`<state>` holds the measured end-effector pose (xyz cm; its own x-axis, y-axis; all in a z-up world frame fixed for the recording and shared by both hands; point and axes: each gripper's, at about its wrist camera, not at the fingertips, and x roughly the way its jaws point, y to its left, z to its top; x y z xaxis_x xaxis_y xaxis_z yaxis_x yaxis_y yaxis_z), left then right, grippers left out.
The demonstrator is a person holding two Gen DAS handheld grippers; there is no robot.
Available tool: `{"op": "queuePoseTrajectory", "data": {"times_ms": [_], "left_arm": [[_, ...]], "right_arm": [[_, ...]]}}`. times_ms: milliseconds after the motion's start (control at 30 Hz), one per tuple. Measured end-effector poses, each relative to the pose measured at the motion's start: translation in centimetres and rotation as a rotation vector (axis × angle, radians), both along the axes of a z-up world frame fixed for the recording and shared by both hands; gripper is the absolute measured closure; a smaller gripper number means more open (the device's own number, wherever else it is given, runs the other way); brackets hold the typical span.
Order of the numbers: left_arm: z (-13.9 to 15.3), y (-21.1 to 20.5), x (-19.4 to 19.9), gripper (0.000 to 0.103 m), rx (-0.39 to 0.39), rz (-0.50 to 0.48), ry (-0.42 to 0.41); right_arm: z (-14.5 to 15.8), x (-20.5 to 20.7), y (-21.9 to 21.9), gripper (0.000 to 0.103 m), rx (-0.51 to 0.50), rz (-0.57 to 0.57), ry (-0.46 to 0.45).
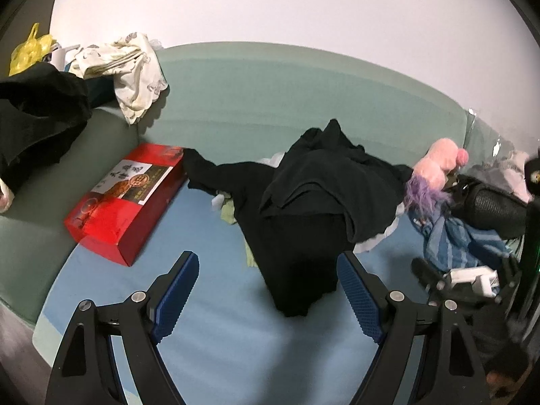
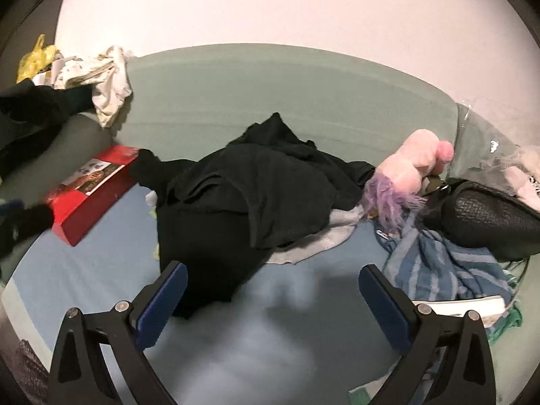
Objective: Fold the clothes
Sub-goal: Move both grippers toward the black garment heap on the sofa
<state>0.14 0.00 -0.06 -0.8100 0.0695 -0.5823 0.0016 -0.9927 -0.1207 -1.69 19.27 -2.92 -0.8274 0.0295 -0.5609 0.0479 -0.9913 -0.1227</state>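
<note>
Left gripper (image 1: 266,270): you hold it low over the light blue sheet (image 1: 209,337), aimed forward at the sofa back; jaws spread wide, nothing between the blue ribbed pads (image 1: 175,300). The hanging lower end of the black garment heap sits just ahead, nearer the right pad, not touching either as far as the view shows.

Right gripper (image 2: 273,283): same low, forward-pointing pose; jaws wide apart and empty, smooth blue pads (image 2: 158,307) either side of bare sheet. This view is motion-blurred.

Crumpled black clothing pile (image 1: 310,195): your task item, heaped mid-seat on the sheet against the pale green sofa backrest (image 1: 270,91), one sleeve-like end stretched left to touch the box.

Flat red cardboard box with printed label (image 1: 125,199): lying at the left, where seat meets armrest.

Cream patterned cloth (image 1: 128,67) and second dark garment (image 1: 37,111): draped over the left armrest; yellow plastic bag (image 1: 28,50) behind them.

Pink plush toy with purple mane (image 1: 435,172): just right of the black pile.

Blue striped towel (image 2: 435,263): crumpled on the sheet below the plush.

Black mesh bag (image 2: 486,216): right of the towel.
</note>
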Motion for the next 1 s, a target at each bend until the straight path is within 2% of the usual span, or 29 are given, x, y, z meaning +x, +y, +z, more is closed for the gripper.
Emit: {"op": "queuePoseTrajectory", "data": {"times_ms": [267,400,667,1000], "left_arm": [[-0.2,0.0,0.5,0.019,-0.052,-0.005,-0.014],[0.1,0.2,0.2,0.019,-0.066,0.006,-0.029],[0.0,-0.2,0.1,0.019,-0.09,0.024,-0.035],[-0.7,-0.9,-0.3,0.019,-0.058,0.025,-0.057]], "right_arm": [[-0.4,0.9,-1.1,0.0,0.047,0.004,0.006],[0.9,0.3,-0.4,0.0,0.016,-0.007,-0.005],[0.7,0.0,-0.4,0.0,0.023,-0.02,-0.024],[0.3,-0.4,0.0,0.0,0.003,0.006,-0.036]]}}
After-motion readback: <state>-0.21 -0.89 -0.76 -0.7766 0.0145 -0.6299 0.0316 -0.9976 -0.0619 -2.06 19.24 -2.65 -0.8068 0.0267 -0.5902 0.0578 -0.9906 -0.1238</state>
